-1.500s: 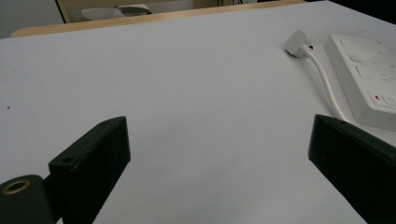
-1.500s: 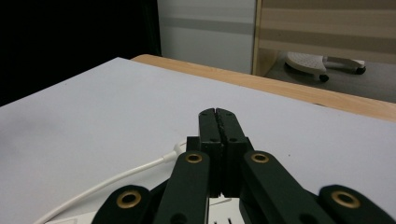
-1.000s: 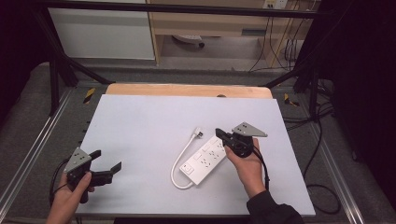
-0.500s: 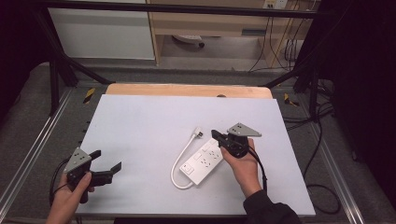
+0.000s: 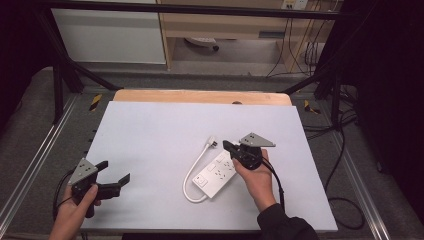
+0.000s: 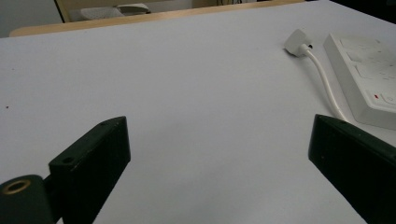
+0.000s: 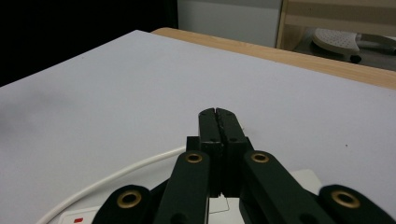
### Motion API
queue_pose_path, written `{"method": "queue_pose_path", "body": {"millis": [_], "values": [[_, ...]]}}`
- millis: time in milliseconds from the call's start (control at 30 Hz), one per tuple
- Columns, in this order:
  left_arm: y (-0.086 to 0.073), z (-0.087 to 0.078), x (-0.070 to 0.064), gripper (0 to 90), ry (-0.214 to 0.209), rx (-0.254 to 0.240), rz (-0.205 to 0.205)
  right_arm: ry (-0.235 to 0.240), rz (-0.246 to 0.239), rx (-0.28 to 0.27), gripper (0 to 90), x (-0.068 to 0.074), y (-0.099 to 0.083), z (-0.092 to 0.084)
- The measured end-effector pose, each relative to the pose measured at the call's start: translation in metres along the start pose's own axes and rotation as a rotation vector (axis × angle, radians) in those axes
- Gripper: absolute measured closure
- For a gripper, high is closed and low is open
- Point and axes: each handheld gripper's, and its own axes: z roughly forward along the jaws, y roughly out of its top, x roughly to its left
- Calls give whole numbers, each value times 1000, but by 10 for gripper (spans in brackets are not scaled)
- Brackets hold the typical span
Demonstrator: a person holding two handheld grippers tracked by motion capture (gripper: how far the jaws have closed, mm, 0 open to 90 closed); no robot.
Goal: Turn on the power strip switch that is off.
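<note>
A dim room with a dark floor surrounds the broad white-topped desk [image 5: 165, 130], whose far edge shows a strip of pale wood. On its right half lies a white rectangular plastic power strip [image 5: 216, 174], set on a slant, with a small red mark near its switch end. Its white cord [image 5: 192, 172] loops out from the near end and runs up to a white plug [image 5: 212, 143] lying flat on the desk beyond the strip. The right gripper [image 5: 229, 146] sits over the strip's far end, its black fingers [image 7: 219, 122] pressed together with nothing between them. The left gripper [image 5: 114, 171] is well apart at the near left corner, its fingers [image 6: 91, 158] spread wide over bare desk.
</note>
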Motion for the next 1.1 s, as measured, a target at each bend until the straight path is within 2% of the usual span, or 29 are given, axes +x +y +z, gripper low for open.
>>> {"method": "queue_pose_path", "body": {"millis": [667, 1100], "values": [[0, 0, 0, 55, 0, 1, 2, 6, -1, 19, 900, 3, -8, 7], [0, 0, 0, 56, 0, 1, 2, 6, 4, 53, 900, 3, -20, 13]]}}
